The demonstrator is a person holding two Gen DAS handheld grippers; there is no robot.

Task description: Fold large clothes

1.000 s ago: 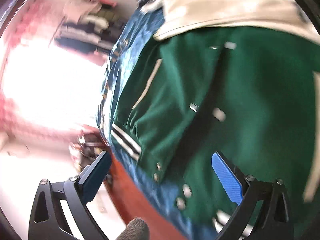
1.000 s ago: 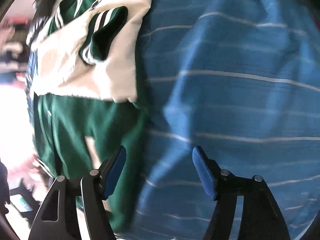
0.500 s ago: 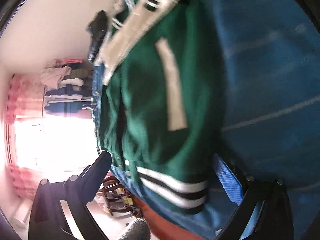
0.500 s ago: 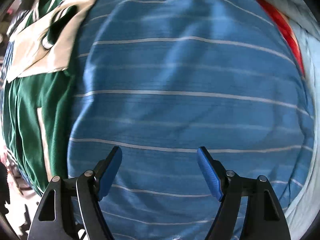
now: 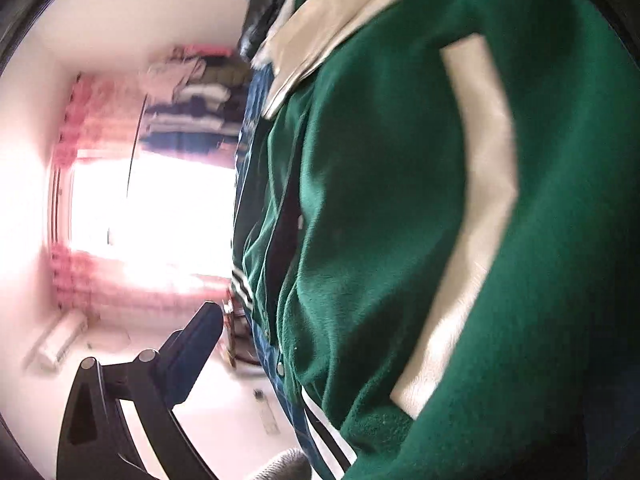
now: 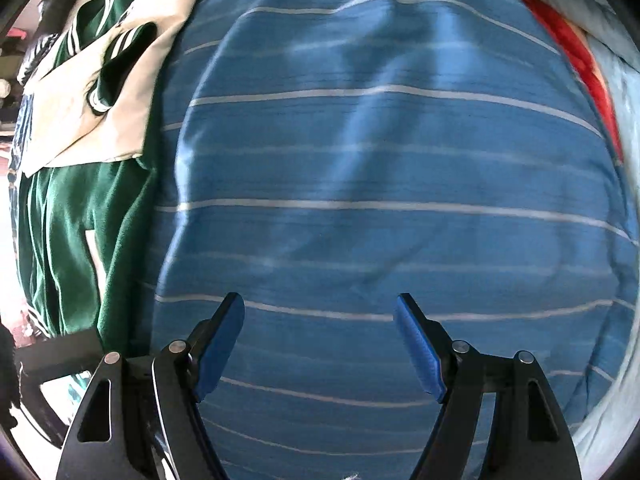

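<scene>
A dark green varsity jacket point(image 5: 380, 220) with cream sleeves and a cream pocket strip point(image 5: 484, 200) lies on the blue striped bedsheet point(image 6: 380, 160). My left gripper point(image 5: 320, 320) is close against the jacket's black-and-white striped hem point(image 5: 324, 432). Its left finger point(image 5: 192, 352) stands wide, clear of the cloth, while the fabric hides its right finger. My right gripper point(image 6: 320, 312) points down at bare sheet, open, with nothing between its blue pads. In that view the jacket point(image 6: 80, 216) lies at the left, a cream sleeve point(image 6: 80, 120) folded across it.
A red cloth point(image 6: 568, 40) and a pale blue quilt point(image 6: 624, 120) border the sheet at the right. Beyond the bed's edge are a bright window with pink curtains point(image 5: 80, 208), stacked clothes point(image 5: 192, 100) and the floor point(image 5: 224, 400). A dark garment point(image 6: 56, 52) lies past the jacket.
The left gripper has sunk and closed in on the jacket's hem, and the fabric now covers its right finger. The right gripper slid right over the sheet, away from the jacket.
</scene>
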